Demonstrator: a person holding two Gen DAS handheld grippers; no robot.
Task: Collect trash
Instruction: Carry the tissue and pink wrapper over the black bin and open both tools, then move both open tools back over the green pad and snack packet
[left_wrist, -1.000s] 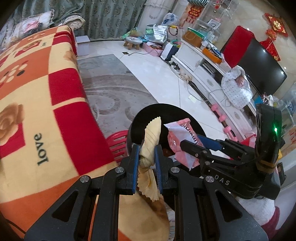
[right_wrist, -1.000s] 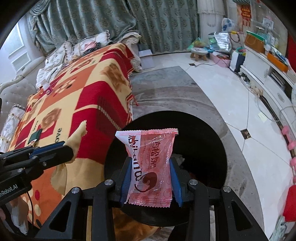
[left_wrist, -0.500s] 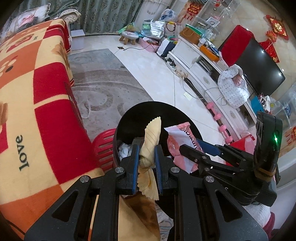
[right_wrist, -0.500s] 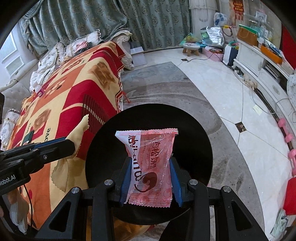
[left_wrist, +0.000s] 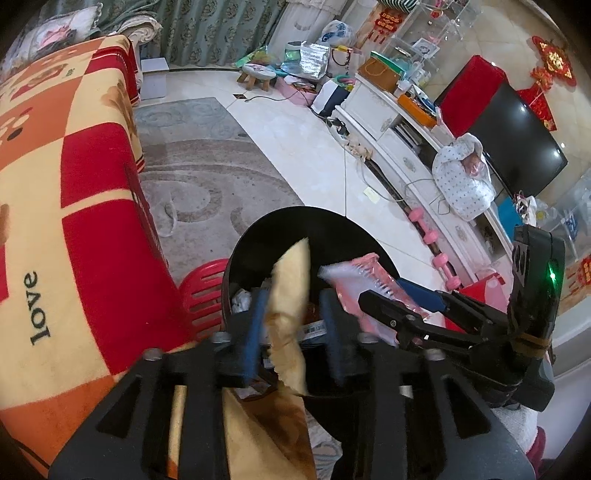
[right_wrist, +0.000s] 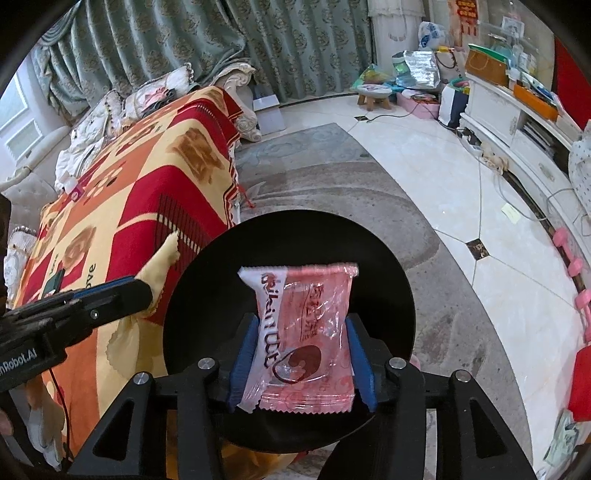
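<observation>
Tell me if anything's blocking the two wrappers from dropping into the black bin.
Nothing visible does. The pink wrapper and the yellow wrapper both hang over the black bin, whose mouth is uncovered.
</observation>
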